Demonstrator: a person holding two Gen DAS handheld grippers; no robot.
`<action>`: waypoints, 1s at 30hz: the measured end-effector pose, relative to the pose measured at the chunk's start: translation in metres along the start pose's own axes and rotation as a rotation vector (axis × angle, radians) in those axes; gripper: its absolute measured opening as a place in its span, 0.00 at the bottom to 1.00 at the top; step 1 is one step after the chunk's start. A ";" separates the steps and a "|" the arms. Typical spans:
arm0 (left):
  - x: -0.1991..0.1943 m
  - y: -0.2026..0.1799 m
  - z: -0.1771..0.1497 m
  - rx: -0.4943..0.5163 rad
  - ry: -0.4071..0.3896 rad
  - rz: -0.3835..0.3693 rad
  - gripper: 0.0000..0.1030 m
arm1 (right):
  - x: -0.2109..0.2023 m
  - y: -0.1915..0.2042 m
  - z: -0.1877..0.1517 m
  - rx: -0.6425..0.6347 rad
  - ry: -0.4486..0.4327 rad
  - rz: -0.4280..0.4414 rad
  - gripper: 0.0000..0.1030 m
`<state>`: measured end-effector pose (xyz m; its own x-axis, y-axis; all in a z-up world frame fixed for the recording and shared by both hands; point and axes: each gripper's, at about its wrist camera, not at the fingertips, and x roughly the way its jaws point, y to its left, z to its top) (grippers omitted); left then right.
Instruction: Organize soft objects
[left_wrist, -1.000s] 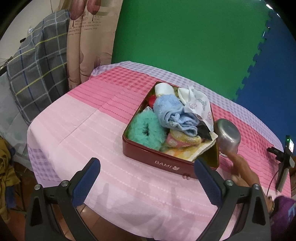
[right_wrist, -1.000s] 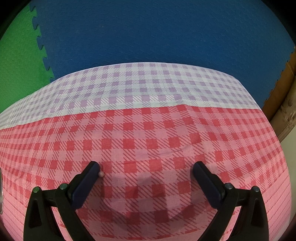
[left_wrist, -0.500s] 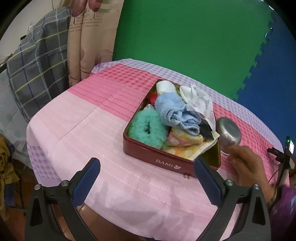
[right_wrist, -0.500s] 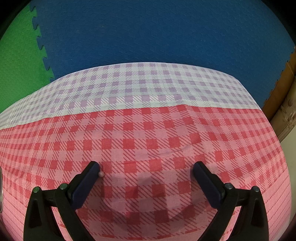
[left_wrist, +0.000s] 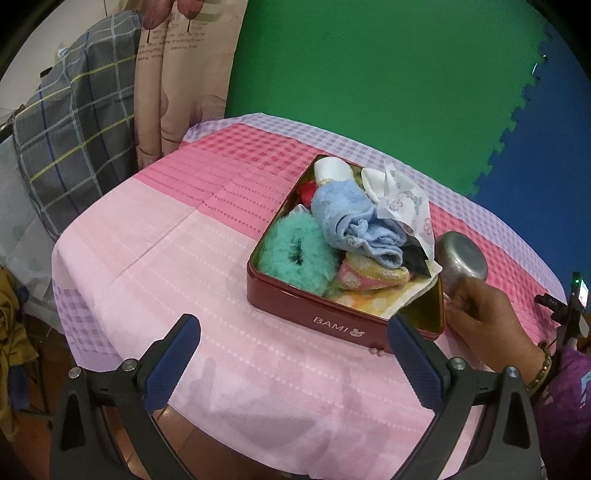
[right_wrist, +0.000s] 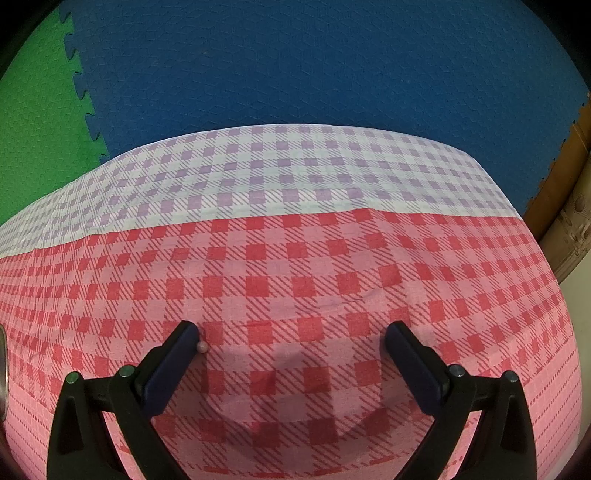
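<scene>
A red tin box (left_wrist: 306, 308) marked BAMI sits on the pink checked tablecloth (left_wrist: 177, 258). Inside it lie a teal fluffy scrunchie (left_wrist: 293, 254), a blue towel (left_wrist: 351, 218), a pink and yellow cloth (left_wrist: 369, 275), a white printed cloth (left_wrist: 402, 201) and a white roll (left_wrist: 330, 170). My left gripper (left_wrist: 293, 350) hangs open over the near table edge, short of the box. My right gripper (right_wrist: 291, 343) is open low over bare red checked cloth (right_wrist: 295, 266), with a small pale bead (right_wrist: 202, 346) by its left finger.
A small metal pot (left_wrist: 461, 258) stands just right of the box, with a person's hand (left_wrist: 484, 314) resting near it. A plaid cloth (left_wrist: 70, 122) and a curtain (left_wrist: 177, 74) hang at the left. Green and blue foam mats (right_wrist: 295, 66) back the table. A phone stand (left_wrist: 572, 306) is far right.
The person's hand has come further into the left wrist view beside the pot. The left gripper has shifted slightly, so the box sits a little higher and righter. The right view is unchanged.
</scene>
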<state>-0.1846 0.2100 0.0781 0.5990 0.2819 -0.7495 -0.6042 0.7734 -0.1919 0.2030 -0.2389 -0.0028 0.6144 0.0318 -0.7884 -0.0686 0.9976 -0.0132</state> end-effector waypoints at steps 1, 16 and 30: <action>0.000 0.000 0.000 0.002 -0.003 0.002 0.97 | 0.000 0.001 0.000 0.000 0.000 0.000 1.00; -0.001 -0.005 -0.001 0.021 -0.007 0.008 0.97 | 0.000 0.000 0.000 0.000 0.000 0.000 1.00; -0.014 0.007 0.003 -0.028 -0.078 0.051 0.97 | 0.000 -0.001 0.000 0.000 0.000 0.000 1.00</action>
<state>-0.1957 0.2131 0.0896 0.6058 0.3649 -0.7070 -0.6485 0.7412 -0.1732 0.2031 -0.2394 -0.0028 0.6143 0.0314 -0.7885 -0.0684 0.9976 -0.0136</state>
